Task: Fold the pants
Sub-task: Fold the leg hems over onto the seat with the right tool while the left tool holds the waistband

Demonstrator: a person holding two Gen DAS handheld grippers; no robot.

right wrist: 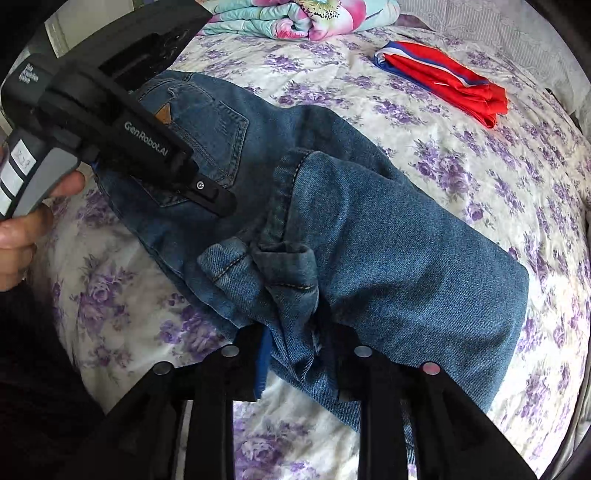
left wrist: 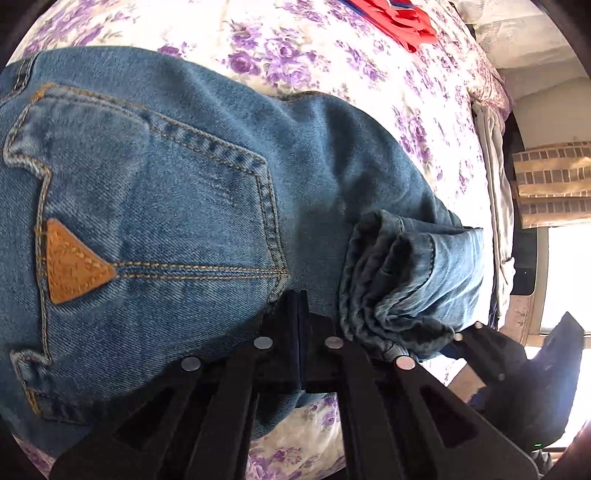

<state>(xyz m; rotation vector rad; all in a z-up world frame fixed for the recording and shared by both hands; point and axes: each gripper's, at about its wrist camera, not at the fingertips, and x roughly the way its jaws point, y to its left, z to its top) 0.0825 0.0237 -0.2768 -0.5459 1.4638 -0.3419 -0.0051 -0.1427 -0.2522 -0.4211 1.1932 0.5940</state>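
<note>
Blue jeans (left wrist: 177, 206) lie on a flowered bedsheet (left wrist: 332, 55), back pocket with a tan triangle patch (left wrist: 74, 260) facing up. My left gripper (left wrist: 301, 325) is shut on the jeans' near edge by the pocket. In the right wrist view the jeans (right wrist: 388, 251) are folded over, and the leg ends are bunched in my right gripper (right wrist: 295, 343), which is shut on them. The left gripper (right wrist: 218, 201) also shows there, resting on the pocket area. The bunched leg ends (left wrist: 406, 280) show at the right of the left wrist view.
A folded red garment with blue and white stripes (right wrist: 450, 85) lies at the far right of the bed. A rolled floral blanket (right wrist: 295, 18) lies at the bed's far edge. The bed's edge and a window (left wrist: 561, 277) are at the right.
</note>
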